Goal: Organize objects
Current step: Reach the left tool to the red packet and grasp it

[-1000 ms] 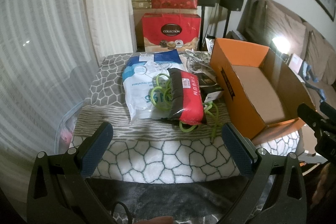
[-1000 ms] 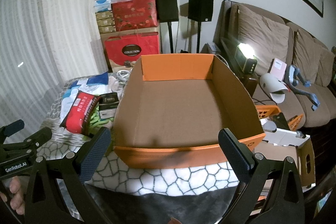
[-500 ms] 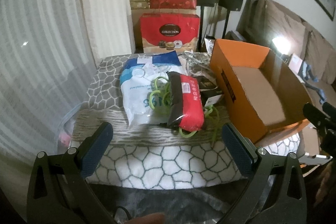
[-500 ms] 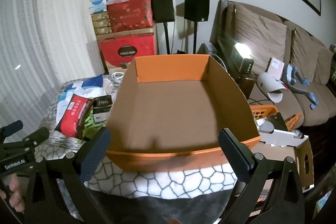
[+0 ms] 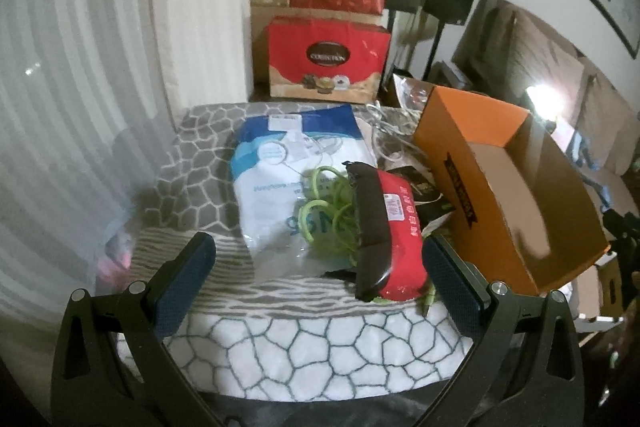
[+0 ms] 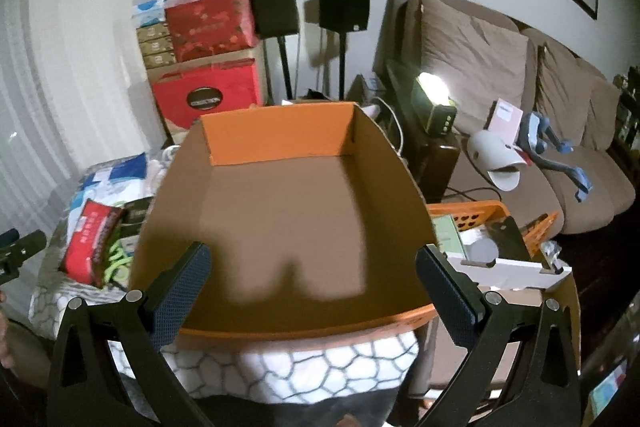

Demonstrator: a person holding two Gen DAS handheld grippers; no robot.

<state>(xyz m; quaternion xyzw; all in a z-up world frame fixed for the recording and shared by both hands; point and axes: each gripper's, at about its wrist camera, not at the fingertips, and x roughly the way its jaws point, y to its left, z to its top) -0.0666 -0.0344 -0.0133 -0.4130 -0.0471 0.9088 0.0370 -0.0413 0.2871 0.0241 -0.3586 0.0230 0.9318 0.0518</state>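
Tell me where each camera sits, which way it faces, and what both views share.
Left wrist: behind the open left tongs, facing the red packet and green cord on the blanket.
Right wrist: behind the open right tongs, facing into the empty orange box.
Shared: box, red packet, blanket.
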